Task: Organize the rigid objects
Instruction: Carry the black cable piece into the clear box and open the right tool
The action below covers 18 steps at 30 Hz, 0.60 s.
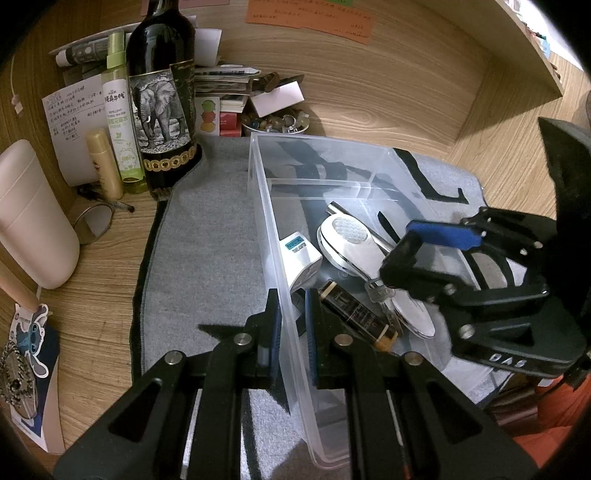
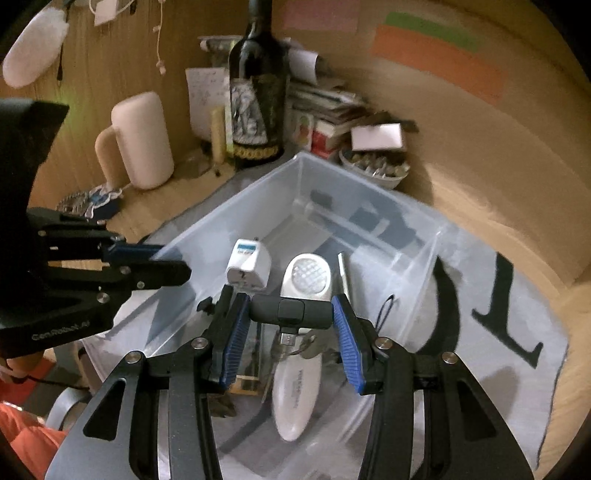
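- Clear plastic bin (image 1: 266, 206), landmark, on grey mat (image 1: 207, 236).
- Inside it: white charger (image 2: 248, 267), blue label.
- Behind it: dark bottle (image 1: 162, 96), black-and-white elephant label.

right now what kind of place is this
Probably a home desk nook: a wooden desktop with wood-panel walls, sticky notes stuck up, a wine bottle beside stacked papers, and a clear storage bin being filled.

A lived-in home study corner, probably: a wood-grain desk (image 1: 369, 92) cluttered with a wine bottle (image 1: 162, 92), repellent spray (image 1: 120, 110), handwritten notes (image 1: 74, 110), stacked papers (image 1: 221, 79), a bowl of trinkets (image 1: 275, 123), and sticky notes (image 1: 310, 18) on the wall.
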{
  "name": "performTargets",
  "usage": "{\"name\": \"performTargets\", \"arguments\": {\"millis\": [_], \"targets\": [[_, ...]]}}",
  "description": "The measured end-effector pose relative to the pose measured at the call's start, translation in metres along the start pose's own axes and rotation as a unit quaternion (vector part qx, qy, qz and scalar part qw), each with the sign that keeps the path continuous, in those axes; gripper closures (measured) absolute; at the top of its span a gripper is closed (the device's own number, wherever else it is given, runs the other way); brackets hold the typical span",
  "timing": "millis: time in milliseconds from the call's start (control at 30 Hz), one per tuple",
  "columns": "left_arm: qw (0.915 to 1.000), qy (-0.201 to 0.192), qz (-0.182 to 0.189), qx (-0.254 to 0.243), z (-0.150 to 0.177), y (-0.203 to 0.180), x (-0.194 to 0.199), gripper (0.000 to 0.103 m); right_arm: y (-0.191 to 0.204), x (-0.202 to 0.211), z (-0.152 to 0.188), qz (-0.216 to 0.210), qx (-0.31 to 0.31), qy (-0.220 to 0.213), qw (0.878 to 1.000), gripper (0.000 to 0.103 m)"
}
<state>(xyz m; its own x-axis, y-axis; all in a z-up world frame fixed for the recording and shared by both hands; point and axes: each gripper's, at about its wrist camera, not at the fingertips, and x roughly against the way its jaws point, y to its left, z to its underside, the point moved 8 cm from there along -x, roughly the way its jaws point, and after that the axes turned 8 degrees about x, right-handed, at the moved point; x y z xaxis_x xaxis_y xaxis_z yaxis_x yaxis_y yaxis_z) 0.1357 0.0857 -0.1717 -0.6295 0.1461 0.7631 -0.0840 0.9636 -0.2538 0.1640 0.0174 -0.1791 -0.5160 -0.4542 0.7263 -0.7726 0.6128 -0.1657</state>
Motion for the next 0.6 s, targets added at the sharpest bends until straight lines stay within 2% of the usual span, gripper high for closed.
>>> {"name": "performTargets", "arguments": {"millis": [167,367,600], "targets": [[1.0,0.0,0.0,0.0,0.0,0.0,0.0,0.092,0.006,-0.013,0.005,-0.023,-0.006,0.024,0.999,0.061],[1.0,0.0,-0.001,-0.001,0.0,0.0,0.0,0.092,0.007,-0.012,0.005,-0.026,-0.004,0.027,0.999,0.06],[1.0,-0.005,-0.008,0.0,-0.002,0.003,0.003,0.092,0.0,0.003,0.004,-0.018,-0.012,0.003,1.0,0.044]]}}
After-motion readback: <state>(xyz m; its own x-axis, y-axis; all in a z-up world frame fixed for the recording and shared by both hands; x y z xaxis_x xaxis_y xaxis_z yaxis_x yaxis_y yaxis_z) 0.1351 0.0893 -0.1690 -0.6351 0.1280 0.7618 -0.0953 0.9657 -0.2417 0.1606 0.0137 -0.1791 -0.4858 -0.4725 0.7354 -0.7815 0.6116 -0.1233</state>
